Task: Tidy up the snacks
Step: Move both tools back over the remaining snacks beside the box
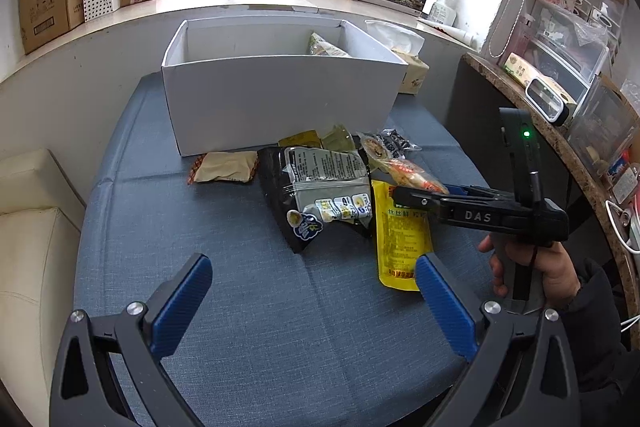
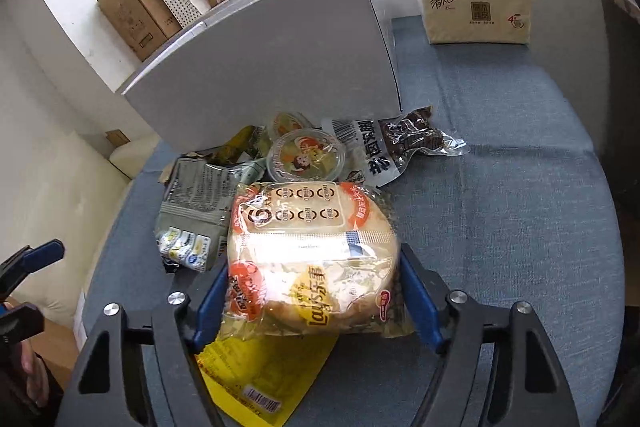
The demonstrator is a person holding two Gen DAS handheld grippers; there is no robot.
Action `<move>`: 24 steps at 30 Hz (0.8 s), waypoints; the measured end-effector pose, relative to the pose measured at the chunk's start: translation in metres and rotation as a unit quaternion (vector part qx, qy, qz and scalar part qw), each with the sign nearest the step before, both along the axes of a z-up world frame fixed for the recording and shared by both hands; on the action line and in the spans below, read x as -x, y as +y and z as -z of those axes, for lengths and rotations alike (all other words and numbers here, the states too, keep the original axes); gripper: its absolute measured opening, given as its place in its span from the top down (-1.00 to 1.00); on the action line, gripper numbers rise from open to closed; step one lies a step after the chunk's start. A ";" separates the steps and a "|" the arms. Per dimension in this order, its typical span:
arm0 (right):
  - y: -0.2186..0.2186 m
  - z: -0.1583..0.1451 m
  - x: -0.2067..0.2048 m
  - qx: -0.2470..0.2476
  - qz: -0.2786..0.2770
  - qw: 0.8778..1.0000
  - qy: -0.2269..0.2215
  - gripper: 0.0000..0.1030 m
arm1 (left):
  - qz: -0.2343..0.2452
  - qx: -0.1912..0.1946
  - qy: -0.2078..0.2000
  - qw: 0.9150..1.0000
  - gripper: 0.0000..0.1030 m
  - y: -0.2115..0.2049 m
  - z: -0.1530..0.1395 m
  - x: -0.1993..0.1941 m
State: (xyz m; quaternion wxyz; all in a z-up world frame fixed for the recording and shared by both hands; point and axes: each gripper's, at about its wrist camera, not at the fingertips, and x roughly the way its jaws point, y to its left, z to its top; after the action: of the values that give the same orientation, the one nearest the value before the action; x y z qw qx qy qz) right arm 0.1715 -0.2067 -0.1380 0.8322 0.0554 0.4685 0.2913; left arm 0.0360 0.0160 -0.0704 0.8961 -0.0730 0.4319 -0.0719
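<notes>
A white box (image 1: pixel 276 99) stands at the back of the blue table, with one snack pack (image 1: pixel 326 47) inside. Loose snacks lie in front of it: a black bag (image 1: pixel 320 195), a yellow pouch (image 1: pixel 402 239), a tan pack (image 1: pixel 226 167). My left gripper (image 1: pixel 312 295) is open and empty above the near table. My right gripper (image 2: pixel 312 283) has its jaws on both sides of a round clear-wrapped Lay's pack (image 2: pixel 312 259), over the yellow pouch (image 2: pixel 264 375). A jelly cup (image 2: pixel 306 157) and a dark pack (image 2: pixel 400 143) lie beyond it, against the box (image 2: pixel 272 67).
A tissue pack (image 2: pixel 476 11) stands at the back right of the table. Cardboard boxes (image 1: pixel 52 3) line the window sill. A cluttered shelf (image 1: pixel 560 75) runs along the right. A cream seat (image 1: pixel 32 227) sits left of the table.
</notes>
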 end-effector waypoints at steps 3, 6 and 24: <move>-0.004 -0.003 0.006 -0.002 0.008 1.000 -0.008 -0.55 | 0.000 0.000 0.004 1.000 -1.00 0.001 0.002 -0.001; -0.008 -0.013 0.014 -0.013 0.012 1.000 -0.014 -0.55 | 0.004 -0.003 0.006 1.000 -1.00 -0.001 0.005 -0.006; -0.053 -0.069 0.067 -0.020 0.068 0.994 -0.081 -0.55 | -0.044 -0.038 0.097 0.994 -1.00 -0.048 0.062 -0.131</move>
State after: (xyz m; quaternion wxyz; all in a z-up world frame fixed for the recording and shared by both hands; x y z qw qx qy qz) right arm 0.1049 -0.2595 -0.0693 0.8839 0.0798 0.3892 0.2466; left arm 0.1667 -0.0316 -0.1320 0.8545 -0.0649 0.5153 -0.0084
